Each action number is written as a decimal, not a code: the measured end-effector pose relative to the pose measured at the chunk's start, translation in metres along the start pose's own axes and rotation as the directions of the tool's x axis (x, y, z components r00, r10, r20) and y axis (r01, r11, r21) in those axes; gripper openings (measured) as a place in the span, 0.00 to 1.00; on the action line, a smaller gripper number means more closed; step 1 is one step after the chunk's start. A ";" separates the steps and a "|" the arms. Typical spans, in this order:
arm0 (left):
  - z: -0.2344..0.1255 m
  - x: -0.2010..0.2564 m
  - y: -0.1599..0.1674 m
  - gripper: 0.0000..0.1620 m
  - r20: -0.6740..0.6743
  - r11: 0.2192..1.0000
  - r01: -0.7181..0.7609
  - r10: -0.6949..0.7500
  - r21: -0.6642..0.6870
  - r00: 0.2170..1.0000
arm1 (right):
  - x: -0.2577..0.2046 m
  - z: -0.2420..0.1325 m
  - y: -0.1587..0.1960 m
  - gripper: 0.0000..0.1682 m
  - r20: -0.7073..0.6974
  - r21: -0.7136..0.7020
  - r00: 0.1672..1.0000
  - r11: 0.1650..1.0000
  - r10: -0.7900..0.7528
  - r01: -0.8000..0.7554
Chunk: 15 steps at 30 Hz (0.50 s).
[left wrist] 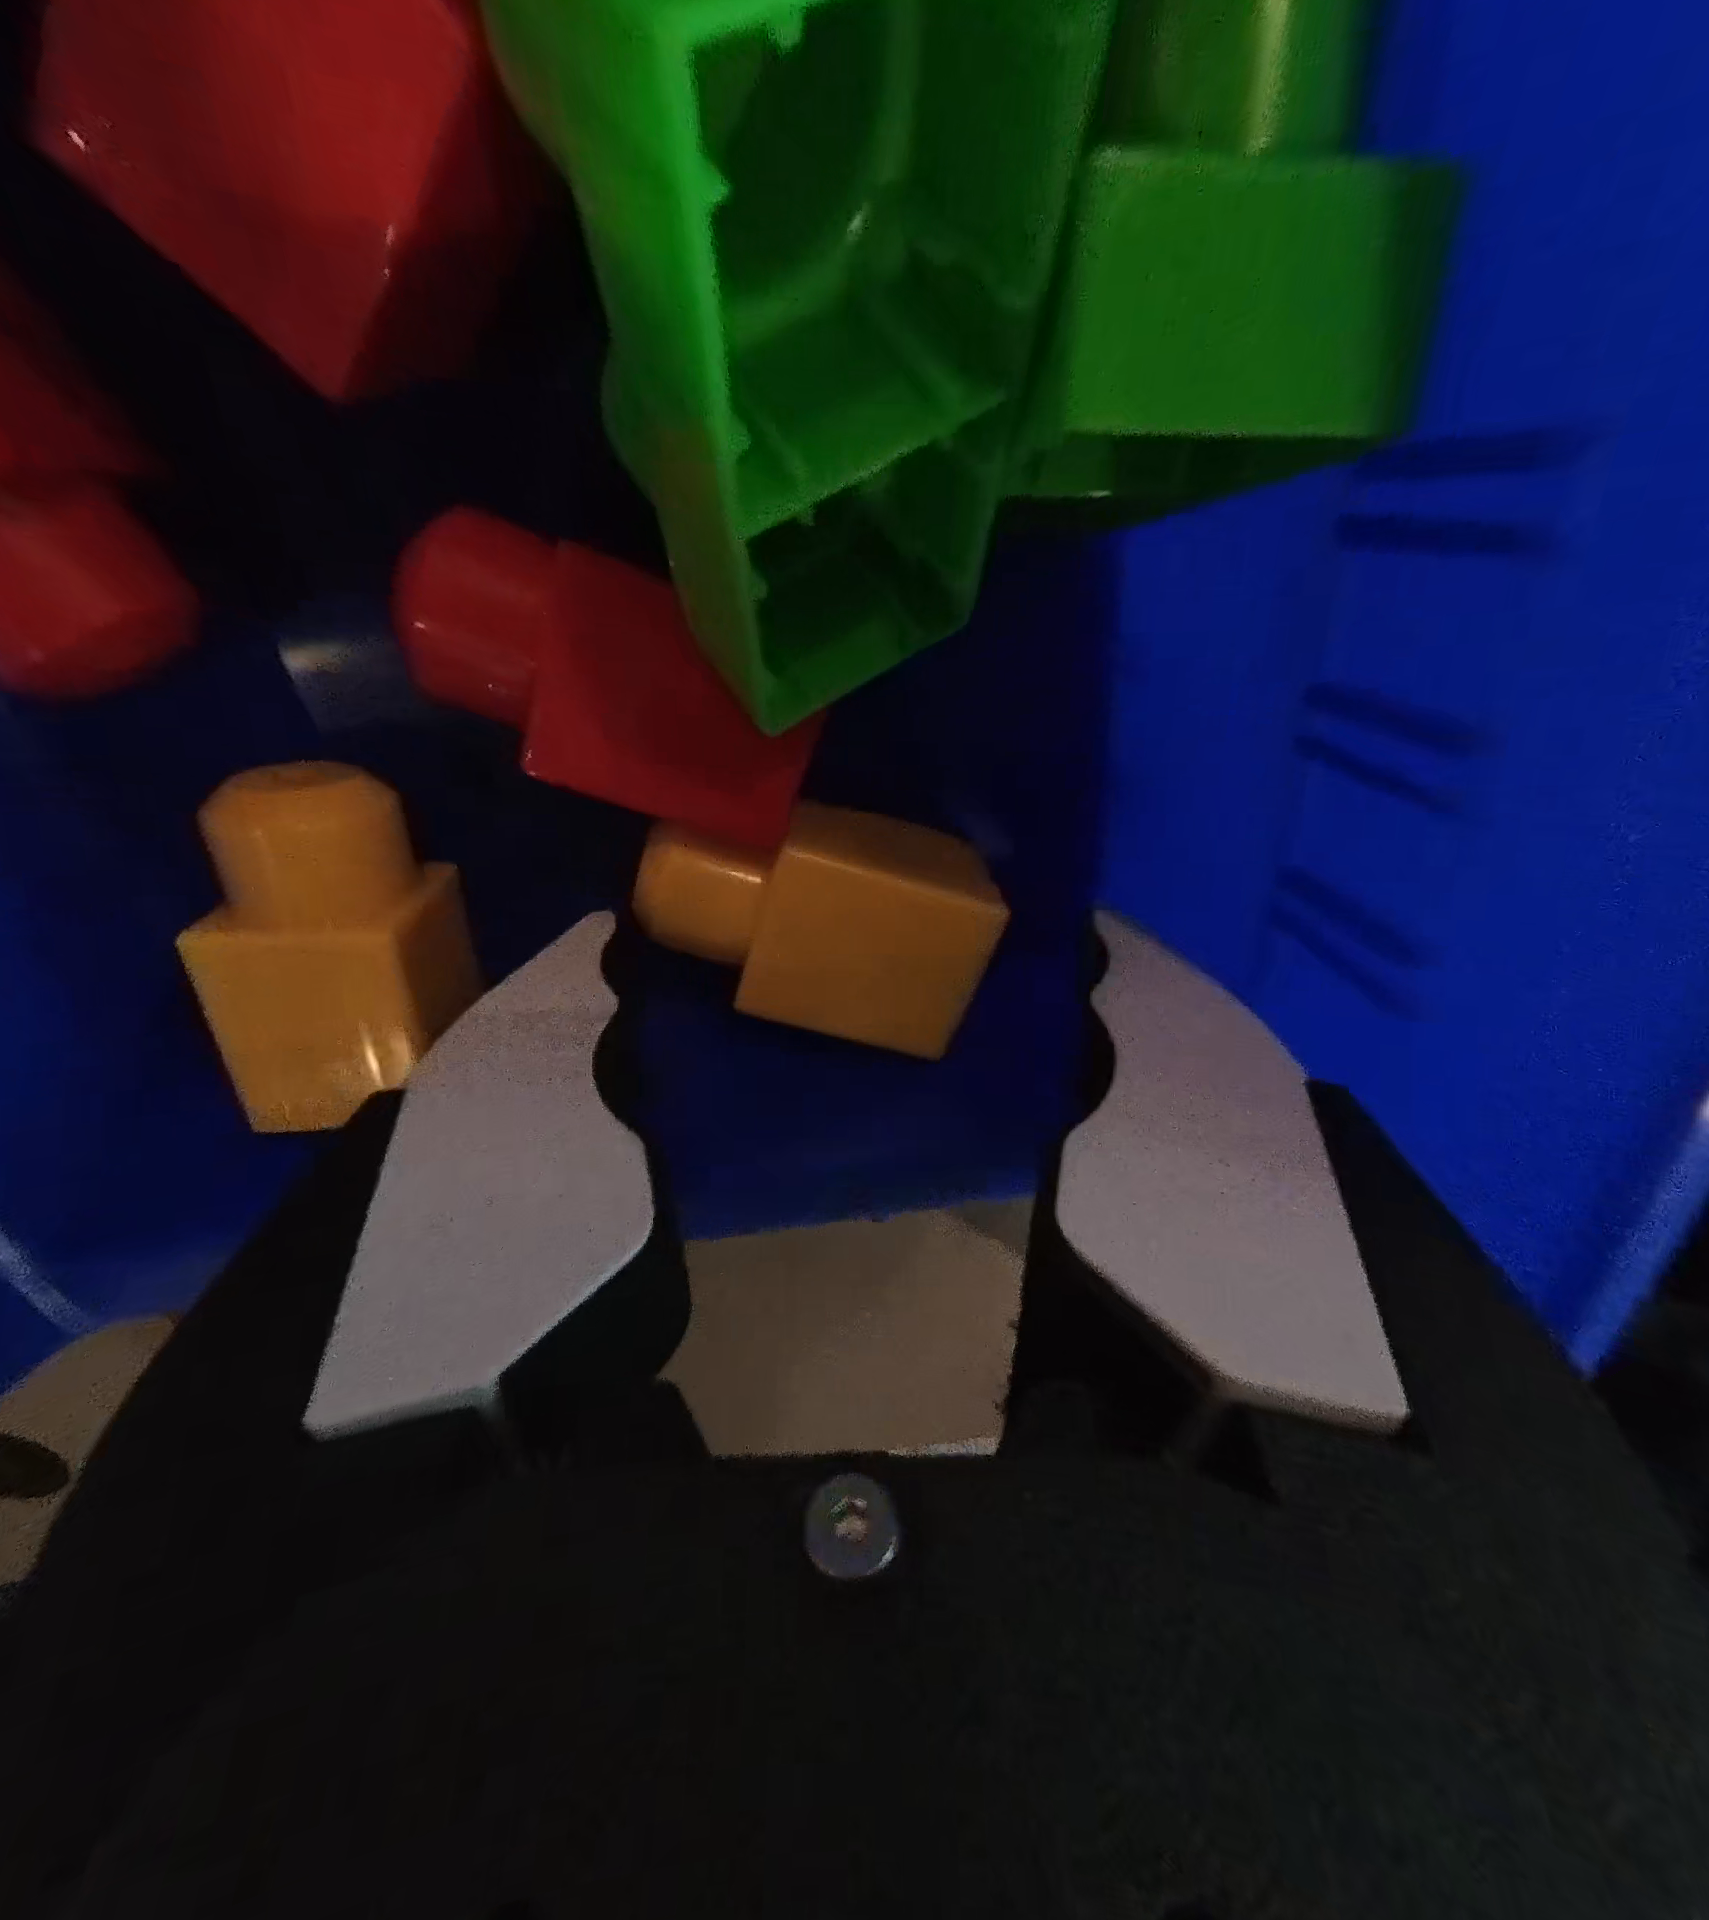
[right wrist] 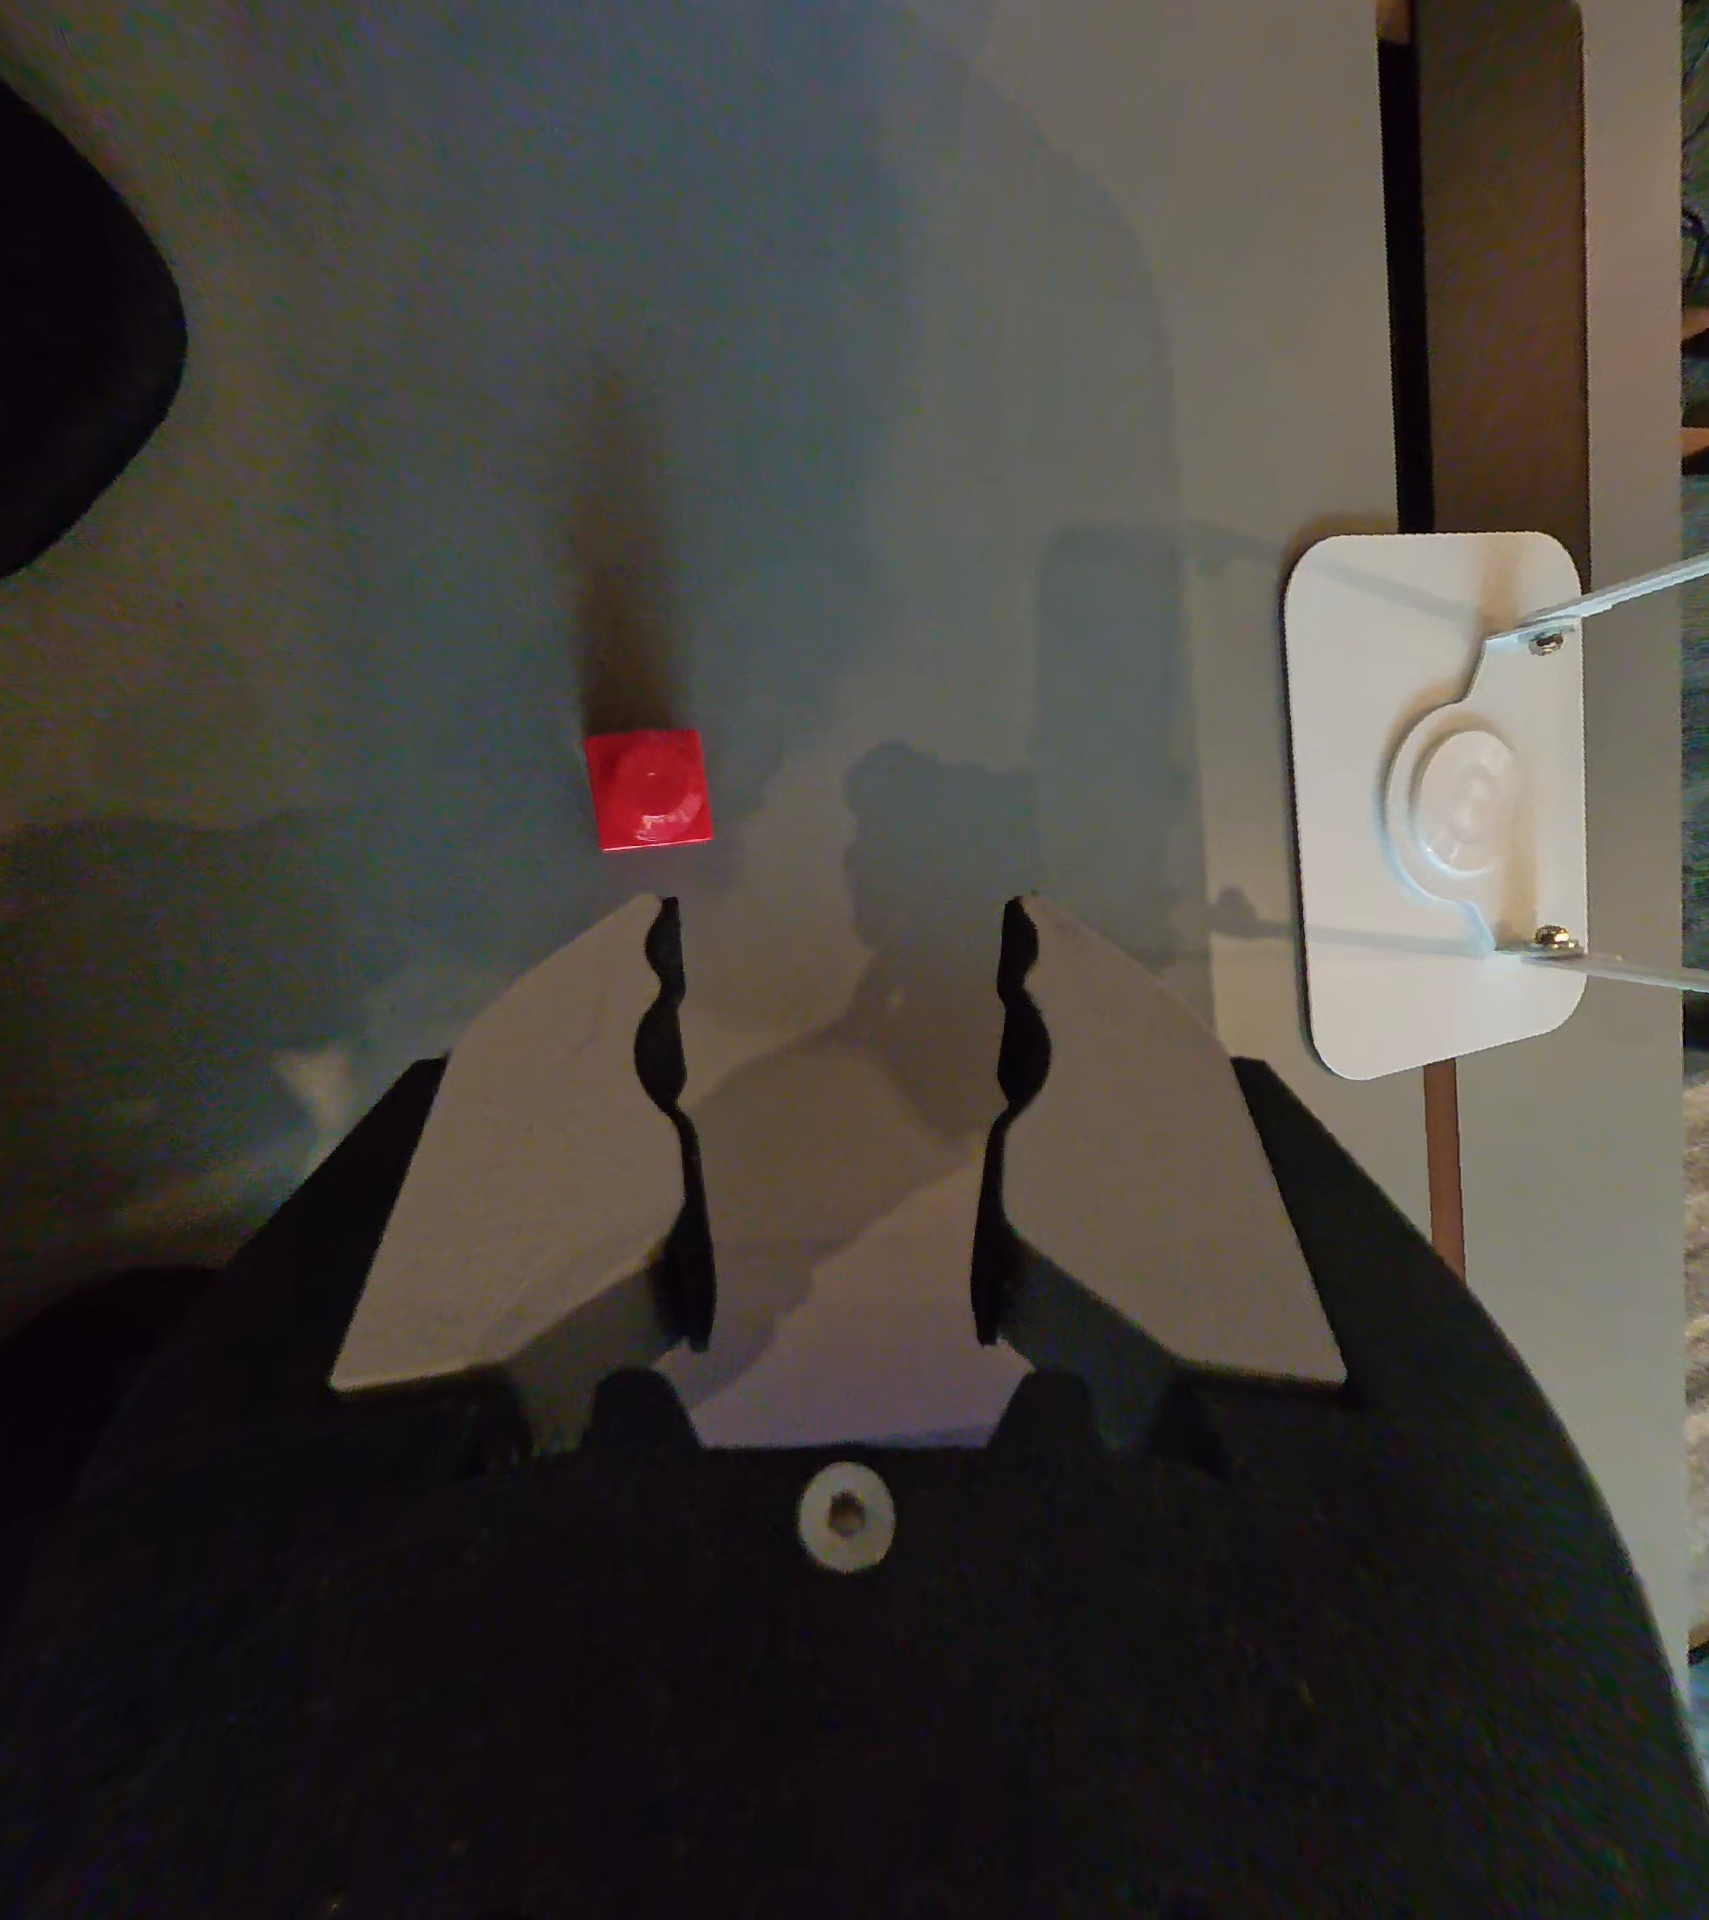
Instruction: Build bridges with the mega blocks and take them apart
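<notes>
The left gripper (left wrist: 855, 935) gapes wide and empty inside a blue plastic bin (left wrist: 1452, 727), just short of a toppled yellow single-stud block (left wrist: 860, 935). The right gripper (right wrist: 842, 914) hangs wide apart, gripping nothing, above the grey table (right wrist: 414, 520), near a small red single-stud block (right wrist: 649, 788).

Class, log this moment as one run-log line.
left gripper: open, in blue bin, near yellow block | right gripper: open, empty, above table | red block: upright, alone
</notes>
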<state>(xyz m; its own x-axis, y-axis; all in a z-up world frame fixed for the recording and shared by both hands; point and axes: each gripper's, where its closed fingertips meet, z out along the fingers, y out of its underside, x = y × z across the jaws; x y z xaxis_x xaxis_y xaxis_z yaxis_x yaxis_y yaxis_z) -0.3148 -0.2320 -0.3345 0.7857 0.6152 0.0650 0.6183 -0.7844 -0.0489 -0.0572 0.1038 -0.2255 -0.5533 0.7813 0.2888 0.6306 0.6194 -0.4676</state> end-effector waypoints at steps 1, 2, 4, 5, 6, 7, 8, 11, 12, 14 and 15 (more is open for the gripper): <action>0.003 -0.004 0.000 0.47 0.016 1.000 0.007 -0.007 -0.017 1.000 | 0.000 0.000 0.000 0.35 0.000 0.002 1.000 1.000 -0.004 0.004; 0.004 -0.009 0.000 0.43 0.039 0.999 0.021 -0.019 -0.027 0.999 | 0.000 0.000 -0.001 0.35 0.000 0.004 1.000 1.000 -0.007 0.007; 0.005 -0.011 -0.001 0.42 0.050 0.999 0.040 -0.038 -0.030 0.998 | 0.000 -0.001 -0.001 0.35 -0.003 0.005 1.000 1.000 -0.007 0.007; 0.004 -0.011 -0.002 0.42 0.048 0.999 0.028 -0.026 -0.024 0.998 | 0.000 -0.001 -0.001 0.35 -0.004 0.007 1.000 1.000 -0.006 0.006; 0.004 -0.011 -0.002 0.42 0.046 1.000 0.012 -0.011 -0.015 0.999 | 0.000 -0.001 -0.001 0.35 -0.004 0.007 1.000 1.000 -0.006 0.006; 0.003 -0.011 -0.003 0.42 0.040 1.000 0.000 0.000 -0.002 0.999 | 0.000 -0.001 -0.001 0.35 -0.004 0.006 1.000 1.000 -0.008 0.008; 0.002 -0.010 -0.004 0.42 0.031 1.000 -0.011 0.010 0.019 0.999 | 0.000 -0.001 -0.001 0.35 -0.006 0.005 1.000 1.000 -0.008 0.008; -0.004 -0.012 -0.003 0.42 0.023 0.996 -0.025 0.023 0.083 0.999 | 0.000 0.000 -0.002 0.35 -0.005 0.006 1.000 1.000 -0.011 0.011; -0.007 -0.015 -0.001 0.42 0.036 0.995 -0.021 0.018 0.099 0.999 | -0.001 0.000 -0.002 0.35 -0.005 0.005 1.000 1.000 -0.012 0.012; -0.017 -0.019 0.000 0.42 0.060 0.988 -0.013 0.003 0.155 0.998 | -0.001 0.000 -0.002 0.35 -0.006 0.008 1.000 1.000 -0.015 0.015; -0.025 -0.020 0.000 0.42 0.083 0.983 -0.018 0.003 0.184 0.997 | -0.001 0.000 -0.003 0.35 -0.005 0.012 1.000 1.000 -0.015 0.015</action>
<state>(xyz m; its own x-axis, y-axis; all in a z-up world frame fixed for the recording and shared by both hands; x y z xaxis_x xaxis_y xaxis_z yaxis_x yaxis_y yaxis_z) -0.3314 -0.2465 -0.3110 0.7866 0.6172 -0.0184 0.5970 -0.7677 -0.2327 -0.0588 0.1014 -0.2241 -0.5602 0.7720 0.3002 0.6154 0.6305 -0.4731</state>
